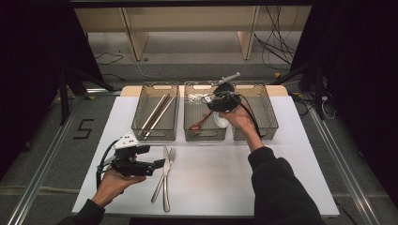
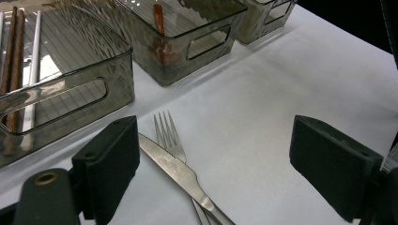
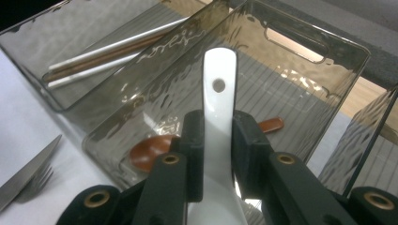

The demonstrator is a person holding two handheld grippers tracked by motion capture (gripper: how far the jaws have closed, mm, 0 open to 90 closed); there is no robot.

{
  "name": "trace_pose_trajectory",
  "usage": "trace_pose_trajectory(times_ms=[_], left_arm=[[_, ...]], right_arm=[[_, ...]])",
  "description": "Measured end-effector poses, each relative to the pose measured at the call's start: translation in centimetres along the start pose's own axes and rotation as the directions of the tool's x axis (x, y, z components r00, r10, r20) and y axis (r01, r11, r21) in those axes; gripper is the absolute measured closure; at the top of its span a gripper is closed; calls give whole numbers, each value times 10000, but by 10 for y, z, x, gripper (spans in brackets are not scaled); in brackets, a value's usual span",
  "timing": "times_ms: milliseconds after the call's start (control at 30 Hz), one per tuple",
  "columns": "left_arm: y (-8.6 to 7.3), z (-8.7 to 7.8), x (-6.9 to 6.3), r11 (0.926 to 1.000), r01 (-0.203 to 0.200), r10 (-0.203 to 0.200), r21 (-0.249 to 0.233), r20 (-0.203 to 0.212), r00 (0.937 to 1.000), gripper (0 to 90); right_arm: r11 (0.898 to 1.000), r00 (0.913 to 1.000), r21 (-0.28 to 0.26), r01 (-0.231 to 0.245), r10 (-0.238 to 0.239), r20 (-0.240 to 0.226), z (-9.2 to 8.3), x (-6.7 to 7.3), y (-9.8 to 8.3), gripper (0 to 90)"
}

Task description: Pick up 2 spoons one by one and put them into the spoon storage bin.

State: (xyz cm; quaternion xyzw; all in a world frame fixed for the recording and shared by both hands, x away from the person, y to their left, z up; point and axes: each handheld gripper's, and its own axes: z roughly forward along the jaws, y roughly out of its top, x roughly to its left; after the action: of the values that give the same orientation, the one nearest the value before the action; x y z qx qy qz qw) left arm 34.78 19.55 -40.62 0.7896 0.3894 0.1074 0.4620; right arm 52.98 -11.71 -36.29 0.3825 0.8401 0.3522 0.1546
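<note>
Pinching the white ceramic spoon point(image 3: 219, 89) by its handle, my right gripper point(image 3: 218, 140) hung over the middle bin point(image 3: 324, 51), the handle's long axis pointing away toward what seemed the bin's far wall. My left gripper point(image 2: 213, 154) stood spread above the knife point(image 2: 180, 173) and fork point(image 2: 168, 136).

Three smoked plastic bins point(image 1: 155, 133) along 12 o'clock. Three chopsticks point(image 1: 157, 112) in the 11 o'clock bin. Two spoons: one brown point(image 1: 201, 122), one white point(image 3: 218, 117). One fork point(image 1: 164, 176), one knife point(image 1: 165, 180) at 6 o'clock.
</note>
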Motion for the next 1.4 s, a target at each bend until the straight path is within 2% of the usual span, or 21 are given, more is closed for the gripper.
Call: trace_pose_trajectory(times_ms=[633,1000,1200,1400], left_arm=[[0,1,-2,9999,-53,53,88,53,10000,160],[0,2,-2,10000,-48,47,76,85,10000,158],[-1,2,-3,9999,-52,51,162,65,10000,157],[-1,3,-2,9996,-41,41,262,-17,10000,158]], right_arm=[[9987,9982,191,-465,458,378,19,-7,-2,765],[9981,9982,425,-444,427,411,30,-3,-5,757],[9970,9975,444,-633,617,357,27,-5,-6,650],[9983,9981,240,-532,524,313,16,-6,-5,572]])
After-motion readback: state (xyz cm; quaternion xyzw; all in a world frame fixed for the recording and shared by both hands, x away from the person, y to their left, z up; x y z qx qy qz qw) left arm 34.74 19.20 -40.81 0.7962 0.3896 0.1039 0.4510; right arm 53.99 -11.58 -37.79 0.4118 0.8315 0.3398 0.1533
